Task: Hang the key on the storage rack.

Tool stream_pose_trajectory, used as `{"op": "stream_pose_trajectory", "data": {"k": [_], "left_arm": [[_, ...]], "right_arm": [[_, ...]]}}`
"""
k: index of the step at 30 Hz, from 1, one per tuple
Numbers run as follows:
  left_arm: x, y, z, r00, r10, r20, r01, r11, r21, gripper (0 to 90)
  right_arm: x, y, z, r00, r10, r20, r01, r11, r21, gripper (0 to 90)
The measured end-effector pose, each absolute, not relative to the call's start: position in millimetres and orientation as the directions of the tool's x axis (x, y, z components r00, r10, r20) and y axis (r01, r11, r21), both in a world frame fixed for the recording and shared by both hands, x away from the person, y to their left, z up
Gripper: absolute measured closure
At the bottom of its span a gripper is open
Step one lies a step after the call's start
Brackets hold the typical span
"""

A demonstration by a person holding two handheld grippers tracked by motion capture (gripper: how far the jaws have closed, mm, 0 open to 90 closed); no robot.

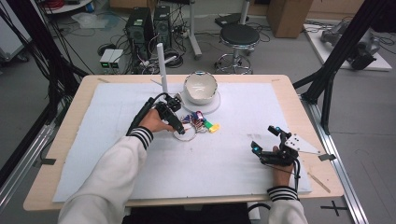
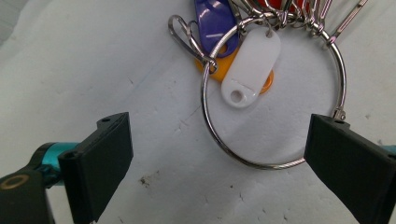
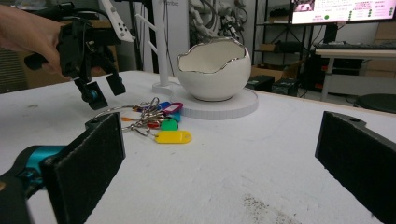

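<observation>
Table (image 1: 60, 154) w/ white sheet (image 1: 224, 163) over it; sheet's near edge partly hidden by the person's sleeves. Egg-shaped white bowl (image 1: 200, 87) sits on a round base toward the far side; inside looks bare in high view, bottom hard to see. Right gripper (image 1: 266, 139) rests near the right edge, jaws spread wide, holding nothing. Left gripper (image 2: 219, 144) hangs over the key ring (image 2: 275, 98), jaws wide apart either side of the ring's lower arc, not pinching it; right jaw near the ring, contact unclear. Ring lies flat on sheet in front of the bowl w/ coloured tags (image 3: 166, 123) bunched; upper tags cut off in left gripper view.
</observation>
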State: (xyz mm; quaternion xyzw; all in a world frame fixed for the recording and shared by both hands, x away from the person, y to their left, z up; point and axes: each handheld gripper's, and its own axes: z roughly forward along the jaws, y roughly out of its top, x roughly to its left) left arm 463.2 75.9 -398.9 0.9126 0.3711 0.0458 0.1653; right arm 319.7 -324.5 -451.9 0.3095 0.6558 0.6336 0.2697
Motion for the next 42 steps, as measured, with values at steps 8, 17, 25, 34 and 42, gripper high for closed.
{"op": "stream_pose_trajectory", "data": {"k": [8,17,25,34,42], "left_arm": [[464,74,-399,0.712,0.702,-0.033,0.677,-0.672,0.301,19.6],[465,67,-398,0.692,0.722,-0.028,0.699,-0.660,0.275,39.5],[466,65,-399,0.663,0.748,-0.010,0.725,-0.639,0.257,49.2],[468,63,-401,0.648,0.762,-0.004,0.741,-0.629,0.236,57.4],[468,62,-402,0.638,0.770,0.004,0.750,-0.622,0.227,64.4]], "right_arm": [[319,-324,-452,-0.663,0.747,0.043,0.069,0.003,0.998,1.0],[320,-324,-452,-0.662,0.748,0.045,0.069,0.002,0.998,1.0],[319,-324,-452,-0.663,0.747,0.045,0.070,0.001,0.998,0.9],[319,-324,-452,-0.662,0.748,0.046,0.070,0.001,0.998,1.0],[320,-325,-452,-0.662,0.748,0.047,0.071,0.000,0.998,1.0]]}}
